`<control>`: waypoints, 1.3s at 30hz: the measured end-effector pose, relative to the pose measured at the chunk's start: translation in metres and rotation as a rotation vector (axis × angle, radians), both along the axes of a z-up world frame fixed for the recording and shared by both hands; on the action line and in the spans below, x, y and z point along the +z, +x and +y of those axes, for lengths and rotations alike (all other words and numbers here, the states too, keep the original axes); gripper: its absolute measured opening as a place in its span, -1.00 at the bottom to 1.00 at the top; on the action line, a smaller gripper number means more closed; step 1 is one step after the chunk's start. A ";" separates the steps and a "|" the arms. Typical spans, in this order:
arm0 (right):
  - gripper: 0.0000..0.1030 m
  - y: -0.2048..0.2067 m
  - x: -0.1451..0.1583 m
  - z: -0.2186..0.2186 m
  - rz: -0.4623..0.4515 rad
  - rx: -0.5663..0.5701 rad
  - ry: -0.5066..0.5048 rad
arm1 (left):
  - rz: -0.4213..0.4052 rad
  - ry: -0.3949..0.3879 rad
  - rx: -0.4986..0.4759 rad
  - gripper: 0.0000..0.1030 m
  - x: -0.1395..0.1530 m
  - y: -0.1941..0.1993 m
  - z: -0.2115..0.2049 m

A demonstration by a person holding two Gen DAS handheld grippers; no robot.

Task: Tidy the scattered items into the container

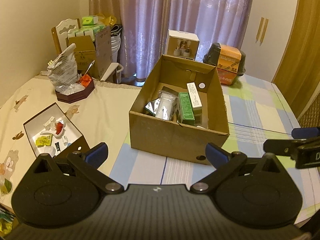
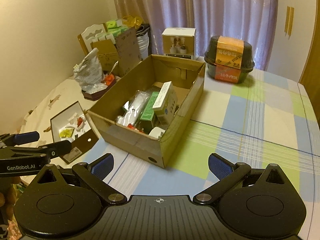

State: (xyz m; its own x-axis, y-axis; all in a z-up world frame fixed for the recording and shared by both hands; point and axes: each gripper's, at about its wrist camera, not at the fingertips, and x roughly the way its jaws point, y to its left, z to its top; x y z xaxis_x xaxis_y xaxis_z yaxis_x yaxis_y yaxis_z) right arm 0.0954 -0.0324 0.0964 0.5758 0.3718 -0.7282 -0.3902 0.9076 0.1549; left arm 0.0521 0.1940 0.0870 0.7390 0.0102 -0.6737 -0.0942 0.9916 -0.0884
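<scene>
My left gripper (image 1: 157,156) and right gripper (image 2: 161,167) hang spread and empty. Ahead, the open brown cardboard box (image 2: 140,140) holds a green carton (image 2: 149,109) and other packets.

Purple curtain (image 1: 176,20) — black-orange food tub (image 2: 230,60) on checked tablecloth (image 2: 260,120).

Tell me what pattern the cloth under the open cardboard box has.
Plaid: blue, green and cream checks on the cloth under the open cardboard box, clearest in the right wrist view.
</scene>
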 end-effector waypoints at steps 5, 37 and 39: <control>1.00 -0.007 -0.001 -0.002 0.023 -0.009 0.029 | -0.004 -0.024 0.020 0.98 0.008 -0.012 -0.004; 1.00 -0.040 -0.004 -0.027 0.047 -0.085 0.042 | 0.069 0.013 0.069 0.98 0.001 -0.043 -0.032; 1.00 -0.039 -0.005 -0.029 0.050 -0.088 0.044 | 0.068 0.011 0.066 0.98 0.000 -0.043 -0.034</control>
State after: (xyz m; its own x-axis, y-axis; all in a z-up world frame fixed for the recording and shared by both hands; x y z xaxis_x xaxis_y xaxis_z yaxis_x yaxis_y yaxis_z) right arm 0.0560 -0.0616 0.0911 0.5709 0.3533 -0.7411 -0.2997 0.9301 0.2124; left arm 0.0092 0.1601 0.0869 0.6887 0.0651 -0.7222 -0.1646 0.9840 -0.0682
